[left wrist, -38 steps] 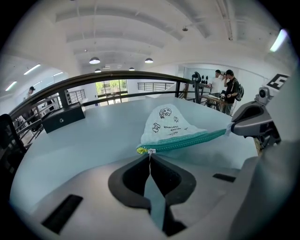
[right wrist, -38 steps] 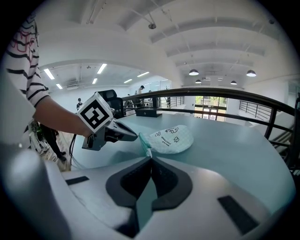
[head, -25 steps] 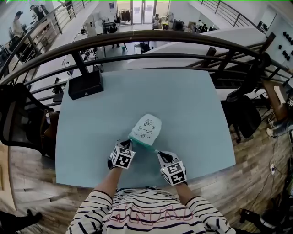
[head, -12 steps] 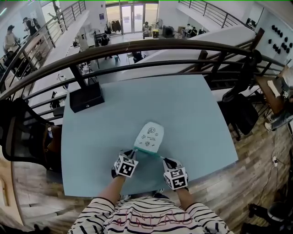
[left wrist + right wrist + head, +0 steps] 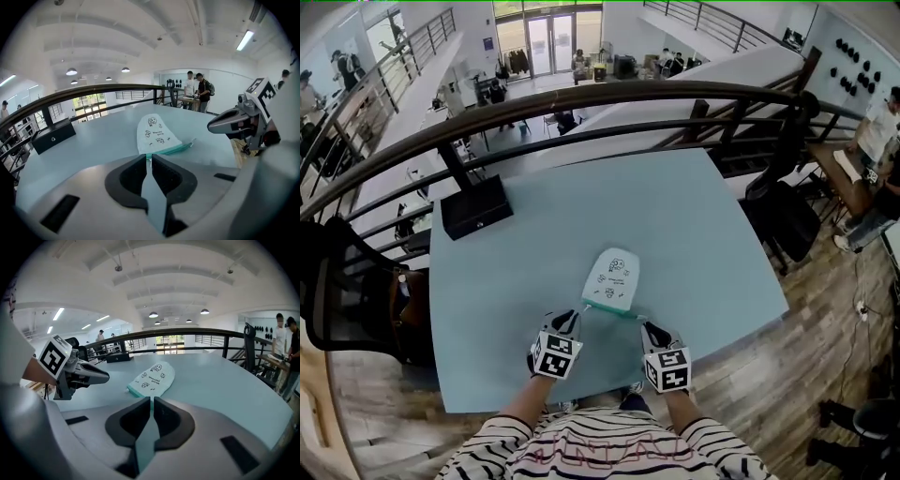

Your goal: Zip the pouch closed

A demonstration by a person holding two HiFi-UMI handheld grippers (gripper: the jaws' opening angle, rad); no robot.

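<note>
A white pouch (image 5: 611, 279) with small printed drawings lies flat on the pale blue table (image 5: 703, 234), its green zipper edge (image 5: 607, 307) facing me. My left gripper (image 5: 573, 317) hovers just short of the pouch's near left corner, jaws shut with nothing seen between them. My right gripper (image 5: 649, 327) sits off the zipper's right end, also shut and empty. In the left gripper view the pouch (image 5: 157, 135) lies beyond the shut gripper (image 5: 149, 157), and the right gripper (image 5: 225, 125) shows at the right. The right gripper view shows the pouch (image 5: 152, 377) ahead of its gripper (image 5: 152, 399).
A black box (image 5: 475, 206) stands at the table's far left corner. A dark curved railing (image 5: 581, 98) runs behind the table. A black chair (image 5: 337, 281) sits off the left edge. The table's near edge (image 5: 609, 398) is close under my hands.
Both grippers have drawn back from the pouch's near edge and risen a little. The pouch still lies flat in the same place.
</note>
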